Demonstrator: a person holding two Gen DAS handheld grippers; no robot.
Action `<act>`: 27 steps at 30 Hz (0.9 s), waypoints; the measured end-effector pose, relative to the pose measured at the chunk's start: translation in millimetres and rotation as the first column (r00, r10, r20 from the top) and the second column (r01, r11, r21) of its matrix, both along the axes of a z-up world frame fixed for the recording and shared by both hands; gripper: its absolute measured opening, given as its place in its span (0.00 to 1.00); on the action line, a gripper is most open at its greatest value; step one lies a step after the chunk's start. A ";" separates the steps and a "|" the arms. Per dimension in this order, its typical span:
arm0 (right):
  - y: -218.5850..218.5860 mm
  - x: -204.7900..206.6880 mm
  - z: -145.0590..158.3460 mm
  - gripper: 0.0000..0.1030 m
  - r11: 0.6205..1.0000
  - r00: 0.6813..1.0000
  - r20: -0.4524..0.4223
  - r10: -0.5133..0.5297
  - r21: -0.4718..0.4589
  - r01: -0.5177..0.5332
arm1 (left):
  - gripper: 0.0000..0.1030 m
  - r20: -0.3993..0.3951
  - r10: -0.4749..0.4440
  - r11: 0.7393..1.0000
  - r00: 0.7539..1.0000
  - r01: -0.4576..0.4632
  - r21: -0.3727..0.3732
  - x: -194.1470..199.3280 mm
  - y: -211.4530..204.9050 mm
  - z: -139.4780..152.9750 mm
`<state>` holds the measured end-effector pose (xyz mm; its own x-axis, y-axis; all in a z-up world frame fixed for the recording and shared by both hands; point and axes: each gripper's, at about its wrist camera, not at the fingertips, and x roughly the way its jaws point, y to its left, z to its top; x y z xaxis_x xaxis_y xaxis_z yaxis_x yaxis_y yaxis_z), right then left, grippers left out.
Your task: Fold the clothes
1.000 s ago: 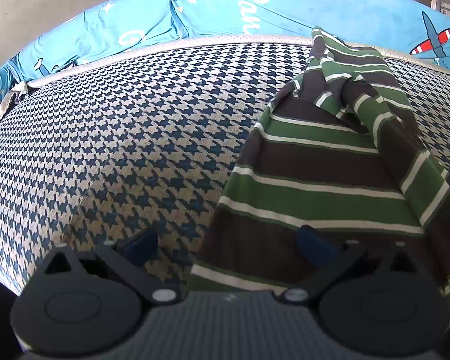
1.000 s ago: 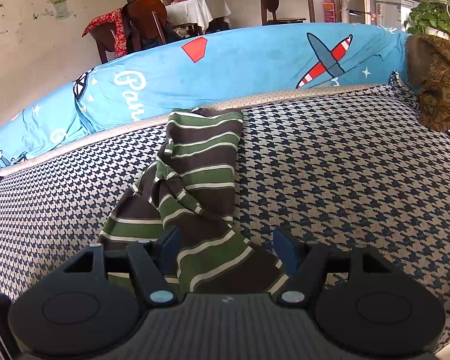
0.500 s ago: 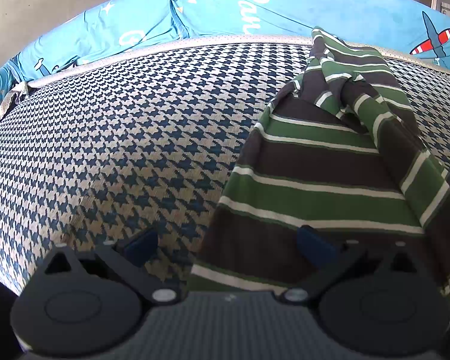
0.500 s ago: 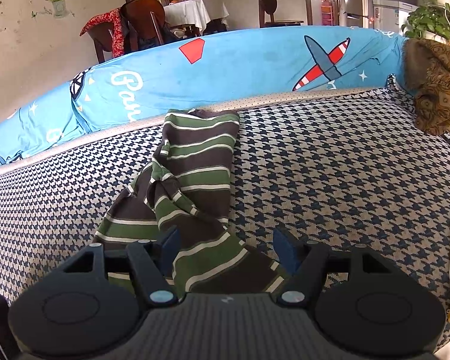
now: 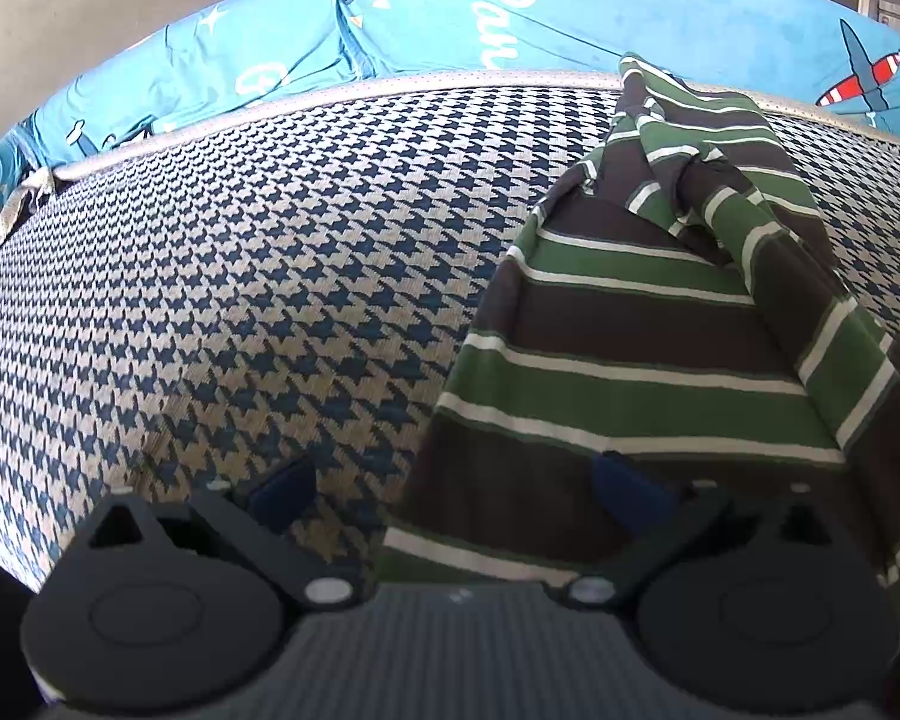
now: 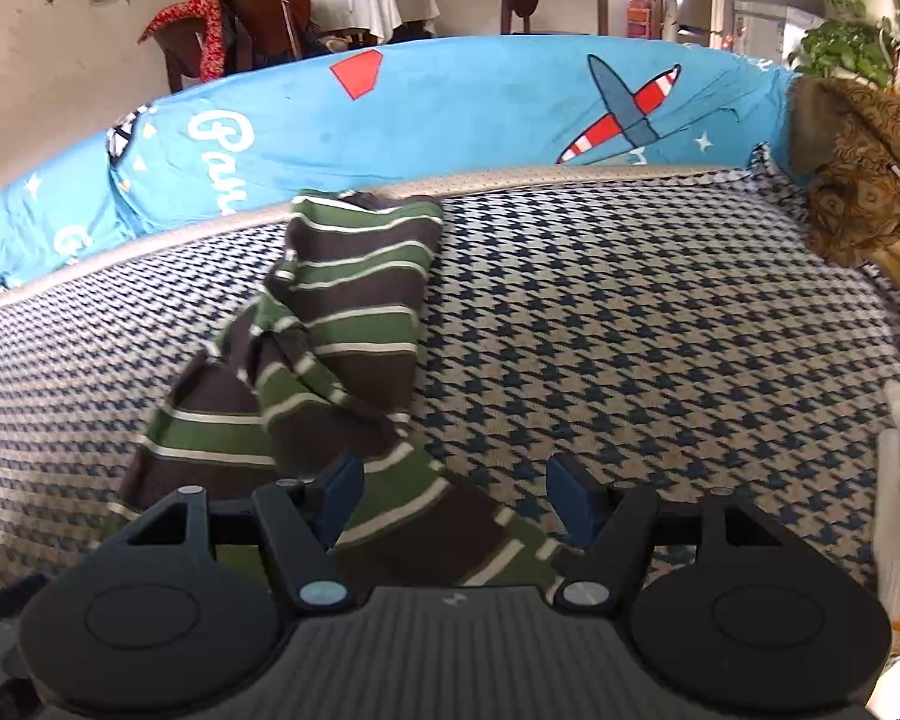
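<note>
Soft knit striped shirt (image 5: 648,324) on coarse woven houndstooth cover (image 5: 240,276) — smooth blue backrest cloth (image 6: 462,114) behind.

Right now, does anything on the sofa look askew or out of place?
Yes. The striped shirt lies bunched and twisted across the seat, one layer thrown diagonally over another, not flat. Both tongs are open over its near edge.

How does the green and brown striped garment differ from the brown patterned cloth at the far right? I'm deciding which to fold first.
The green and brown striped garment lies stretched along the houndstooth cushion, reaching the open right gripper; the brown patterned cloth sits bunched at the far right end. The striped garment has bold stripes; the brown cloth has a fine gold figure. Both are crumpled and unfolded.
</note>
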<state>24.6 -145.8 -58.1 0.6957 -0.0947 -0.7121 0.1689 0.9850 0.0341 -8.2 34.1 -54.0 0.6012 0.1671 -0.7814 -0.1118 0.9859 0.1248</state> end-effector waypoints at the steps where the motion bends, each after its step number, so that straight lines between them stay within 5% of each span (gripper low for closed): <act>1: -0.4 -0.8 -2.7 0.66 1.000 1.000 -0.004 0.000 -0.010 0.000 | 1.00 0.002 -0.005 1.000 1.000 0.005 0.009 -0.3 -1.2 0.5; 7: -30.2 -28.8 -23.2 0.66 0.991 1.000 -0.002 0.007 0.134 -0.007 | 1.00 0.029 -0.051 0.998 0.998 0.050 0.032 -9.5 -4.7 8.6; 16: -68.1 -74.7 -42.0 0.66 0.976 0.992 -0.028 -0.127 0.173 0.130 | 1.00 0.036 -0.064 0.998 0.997 0.064 0.010 -28.2 3.5 15.1; 27: -59.2 -74.1 -54.7 0.61 0.990 0.994 0.039 -0.107 0.095 0.103 | 1.00 0.032 -0.050 0.999 0.998 0.050 -0.011 -37.3 12.1 16.0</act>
